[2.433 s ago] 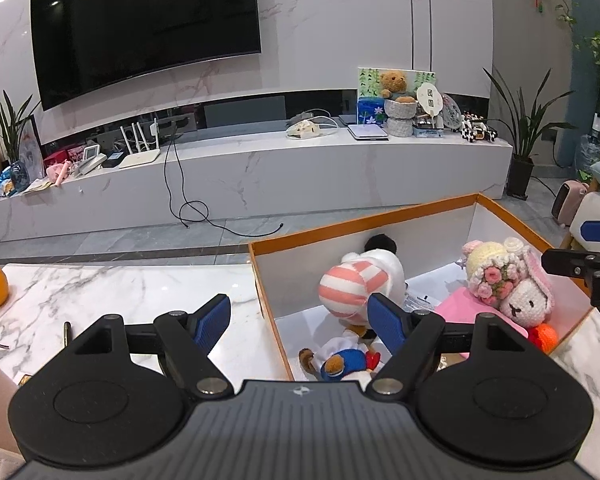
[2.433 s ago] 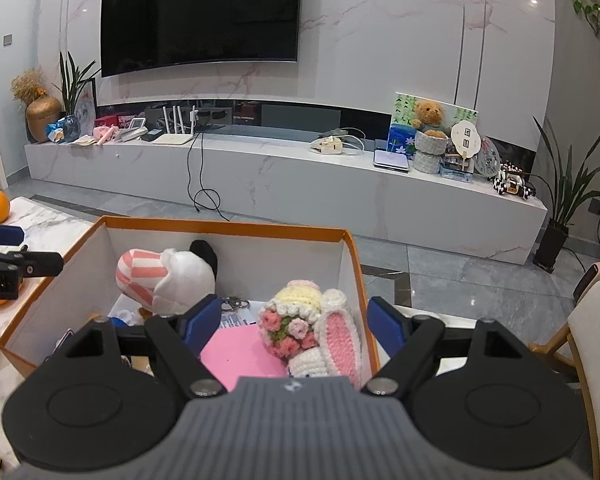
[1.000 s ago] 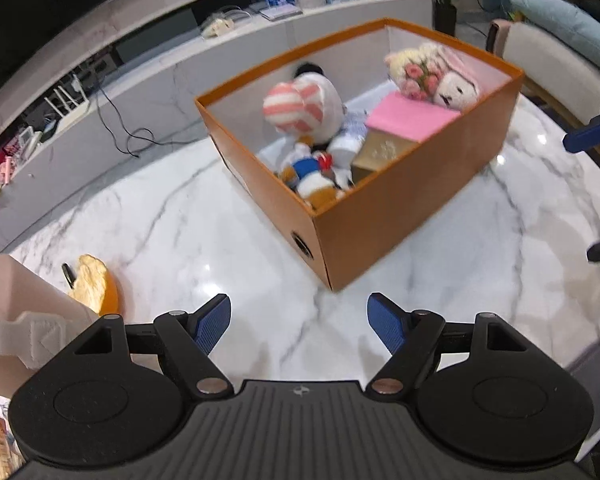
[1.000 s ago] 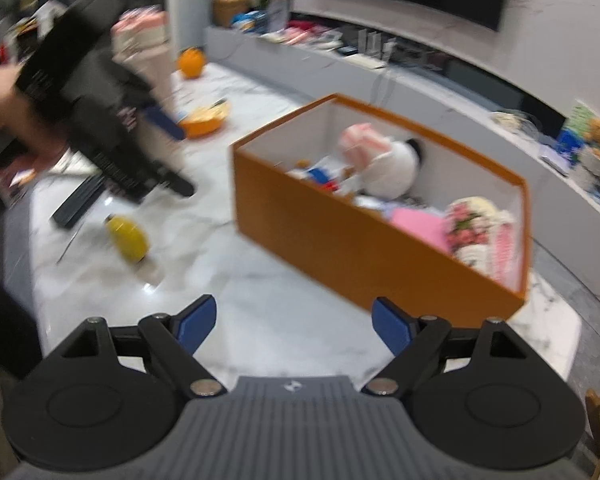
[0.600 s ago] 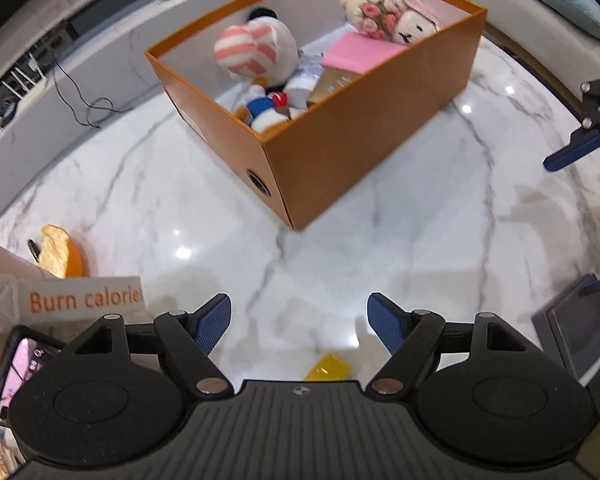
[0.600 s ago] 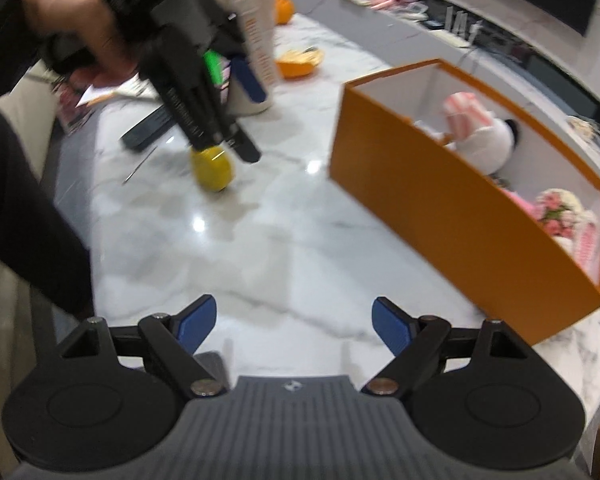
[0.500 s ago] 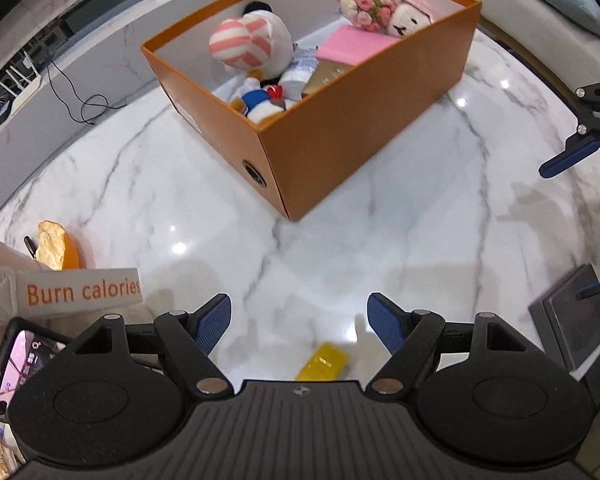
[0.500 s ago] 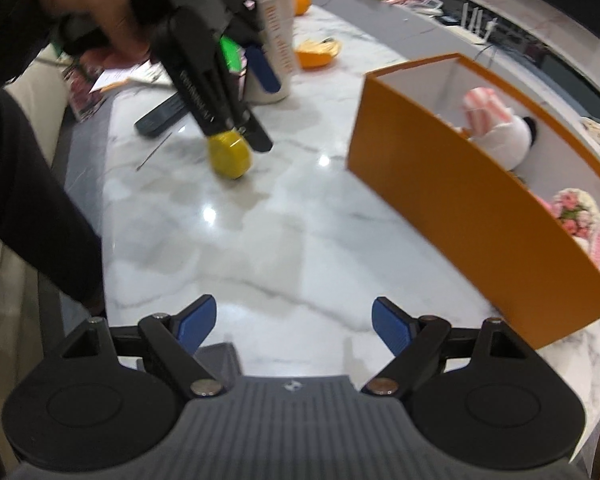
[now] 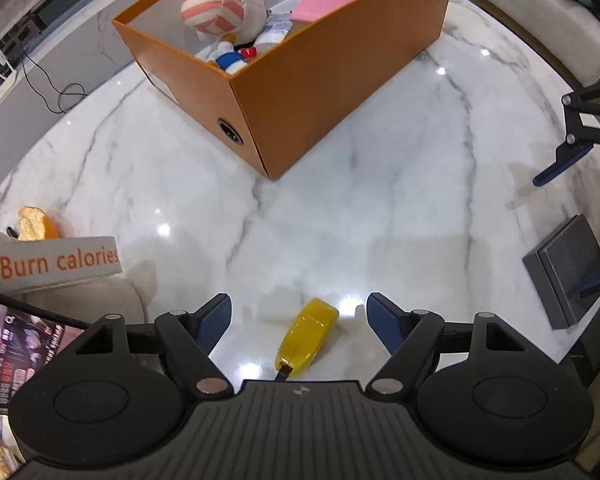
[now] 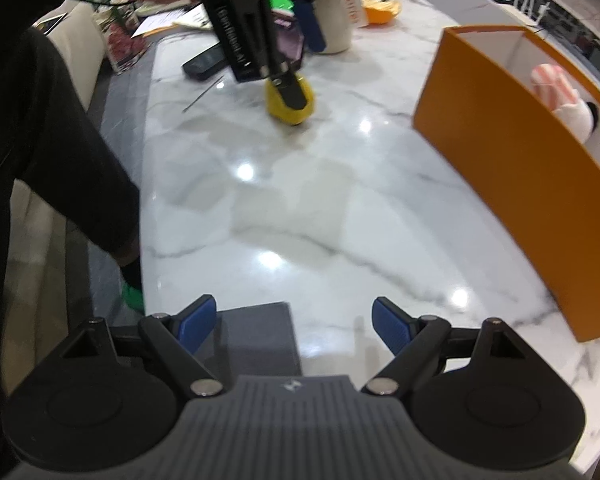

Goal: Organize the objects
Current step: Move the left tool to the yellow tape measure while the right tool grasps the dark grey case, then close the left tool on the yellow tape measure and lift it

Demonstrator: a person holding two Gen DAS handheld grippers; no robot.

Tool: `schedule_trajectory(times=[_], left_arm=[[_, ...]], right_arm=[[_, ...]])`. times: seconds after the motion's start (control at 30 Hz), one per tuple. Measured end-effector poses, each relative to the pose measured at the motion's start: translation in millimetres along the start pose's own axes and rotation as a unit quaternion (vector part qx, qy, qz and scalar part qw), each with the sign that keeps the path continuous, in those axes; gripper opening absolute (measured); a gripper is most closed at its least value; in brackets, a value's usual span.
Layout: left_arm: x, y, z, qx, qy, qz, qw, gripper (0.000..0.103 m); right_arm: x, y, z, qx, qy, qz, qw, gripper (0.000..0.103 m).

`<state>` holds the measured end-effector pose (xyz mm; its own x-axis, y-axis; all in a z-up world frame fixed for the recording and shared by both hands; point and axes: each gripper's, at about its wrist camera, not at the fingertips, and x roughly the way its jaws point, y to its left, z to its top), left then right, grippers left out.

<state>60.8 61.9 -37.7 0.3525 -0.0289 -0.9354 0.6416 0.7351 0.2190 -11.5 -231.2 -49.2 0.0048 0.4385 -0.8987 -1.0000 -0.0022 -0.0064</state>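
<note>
A small yellow object (image 9: 306,334) with a black tab lies on the white marble table (image 9: 340,208). My left gripper (image 9: 300,316) hangs just above it, open, with the yellow object between the blue pads and untouched. In the right wrist view the left gripper (image 10: 300,60) partly hides the yellow object (image 10: 290,106). My right gripper (image 10: 294,314) is open over a flat dark grey box (image 10: 256,332) at the table's near edge. An orange box (image 9: 328,92) holds several plush toys, among them a pink-striped one (image 9: 220,8).
A beige bottle (image 9: 56,262) labelled "Burn calories" stands left of my left gripper, a phone (image 9: 16,344) beside it. Orange peel (image 9: 32,224) lies behind the bottle. A black handset (image 10: 204,64) and papers (image 10: 172,20) lie by a person's dark sleeve (image 10: 60,160).
Both grippers have tipped down toward the table. The yellow object has come in between my left fingers. The grey box has come under my right gripper, and the orange box has slid away.
</note>
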Motion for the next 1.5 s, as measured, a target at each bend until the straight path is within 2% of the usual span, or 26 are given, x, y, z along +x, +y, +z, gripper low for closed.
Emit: schedule_trajectory(times=[0.37, 0.43, 0.57, 0.7, 1.1, 1.23, 1.5], left_arm=[[15, -3, -8, 0.008, 0.032, -0.01, 0.9994, 0.086], [19, -5, -9, -0.005, 0.038, -0.012, 0.9992, 0.083], [23, -8, -10, 0.002, 0.044, -0.013, 0.999, 0.079], [24, -6, -10, 0.002, 0.043, -0.014, 0.999, 0.063], [29, -5, -7, -0.005, 0.052, -0.021, 0.9984, 0.052], [31, -6, -6, -0.001, 0.054, -0.02, 0.9984, 0.04], [33, -4, -5, -0.004, 0.055, -0.019, 0.9983, 0.034]], right_arm=[[16, 20, -9, -0.032, 0.036, 0.037, 0.998, 0.086], [19, 22, -11, -0.035, 0.044, 0.039, 0.998, 0.086], [25, 27, -13, -0.043, 0.058, 0.044, 0.996, 0.086], [28, 30, -16, -0.049, 0.065, 0.044, 0.996, 0.086], [37, 33, -19, -0.057, 0.079, 0.041, 0.994, 0.086], [38, 34, -19, -0.058, 0.077, 0.039, 0.995, 0.086], [37, 36, -16, -0.062, 0.078, 0.03, 0.995, 0.085]])
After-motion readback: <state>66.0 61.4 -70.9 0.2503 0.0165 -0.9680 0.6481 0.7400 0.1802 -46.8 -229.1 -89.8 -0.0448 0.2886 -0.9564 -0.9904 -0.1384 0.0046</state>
